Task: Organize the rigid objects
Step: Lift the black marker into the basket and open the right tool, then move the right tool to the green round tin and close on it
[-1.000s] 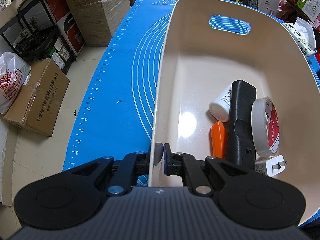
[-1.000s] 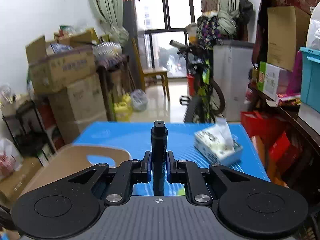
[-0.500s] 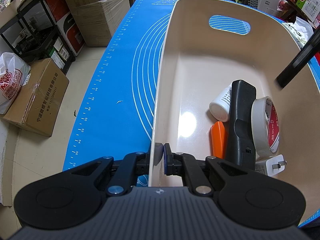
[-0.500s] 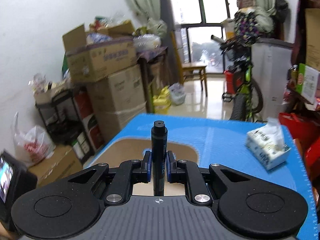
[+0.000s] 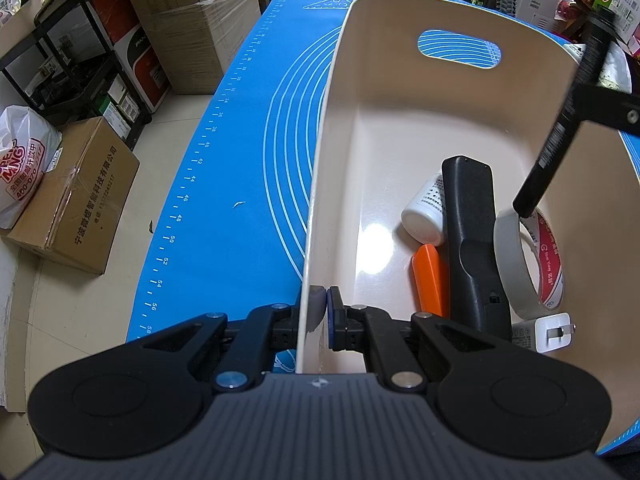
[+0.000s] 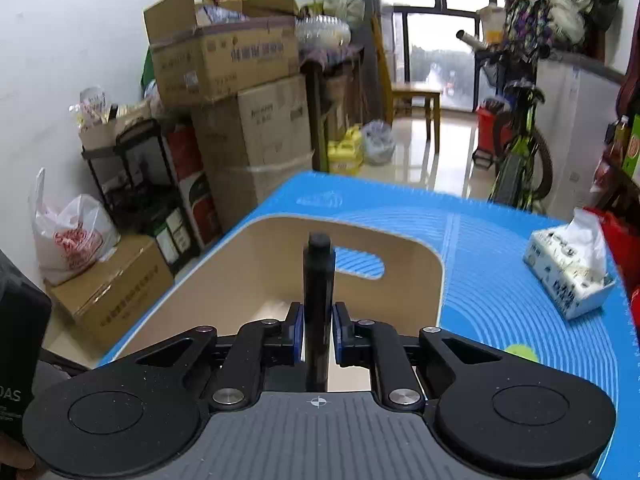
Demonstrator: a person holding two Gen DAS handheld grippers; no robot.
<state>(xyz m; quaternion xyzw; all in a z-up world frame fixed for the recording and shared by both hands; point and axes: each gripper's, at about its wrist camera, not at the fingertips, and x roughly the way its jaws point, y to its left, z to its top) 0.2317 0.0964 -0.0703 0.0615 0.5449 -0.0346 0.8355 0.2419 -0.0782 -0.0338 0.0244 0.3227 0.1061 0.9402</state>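
Your left gripper point(image 5: 320, 300) is clenched on the near side wall of the cream bin point(image 5: 460, 128), one pad outside and one inside the rim. Your right gripper point(image 6: 318, 322) grasps a black marker point(image 6: 317, 300) between its blue pads, the marker standing upright with its cap above the fingers. From the left wrist view that marker point(image 5: 560, 132) hangs tilted over the bin's right side, its lower tip just above the roll of tape point(image 5: 528, 264).

On the bin floor, toward the right wall, lie a black remote point(image 5: 476, 240), a small white bottle point(image 5: 426, 216) touching its left edge, an orange piece point(image 5: 430, 280) beside it, and a white plug adapter point(image 5: 548, 332) near the tape.

The bin sits on a blue mat point(image 5: 240, 184). A tissue pack point(image 6: 568, 272) rests on the mat, well apart to the right of the bin point(image 6: 256, 264).
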